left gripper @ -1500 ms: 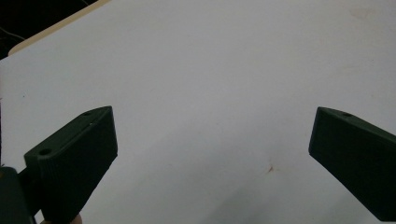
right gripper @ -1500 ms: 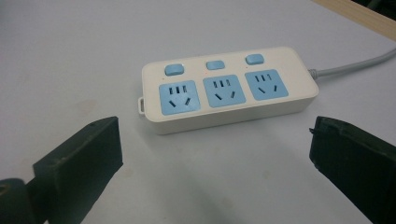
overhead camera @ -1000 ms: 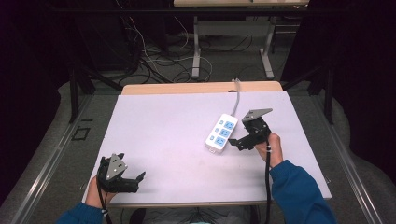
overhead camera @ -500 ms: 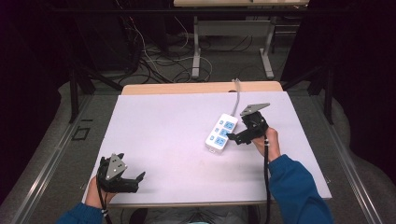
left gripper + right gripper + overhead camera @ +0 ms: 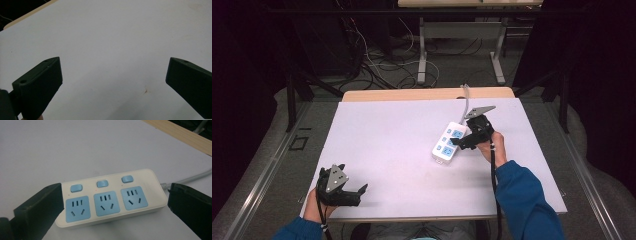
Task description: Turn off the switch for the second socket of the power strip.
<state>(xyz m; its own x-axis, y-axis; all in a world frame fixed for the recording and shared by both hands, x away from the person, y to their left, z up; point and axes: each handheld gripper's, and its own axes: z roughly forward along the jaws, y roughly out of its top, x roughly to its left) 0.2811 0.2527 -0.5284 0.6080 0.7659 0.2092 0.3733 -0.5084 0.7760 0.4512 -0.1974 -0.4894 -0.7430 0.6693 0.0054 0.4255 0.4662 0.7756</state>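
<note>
A white power strip [image 5: 447, 142] with three blue sockets and three blue switches lies on the right half of the white table [image 5: 392, 150]. Its grey cable [image 5: 466, 100] runs off the far edge. My right gripper [image 5: 458, 143] is at the strip's right side, open. In the right gripper view the strip [image 5: 110, 197] lies between the two jaws of that gripper [image 5: 114, 195], one jaw at each short end, and the cable [image 5: 190, 178] leaves to the right. My left gripper [image 5: 361, 195] rests open near the front left edge, and its own view shows it [image 5: 113, 70] over bare tabletop.
A wooden board [image 5: 412, 94] borders the table's far edge. Beyond it, desk legs and loose cables [image 5: 412, 55] lie on the floor. A small brown stain [image 5: 145, 91] marks the tabletop near the left gripper.
My right gripper has moved slightly farther from the person and to the left, closing in on the power strip. The left gripper and the strip have stayed put.
</note>
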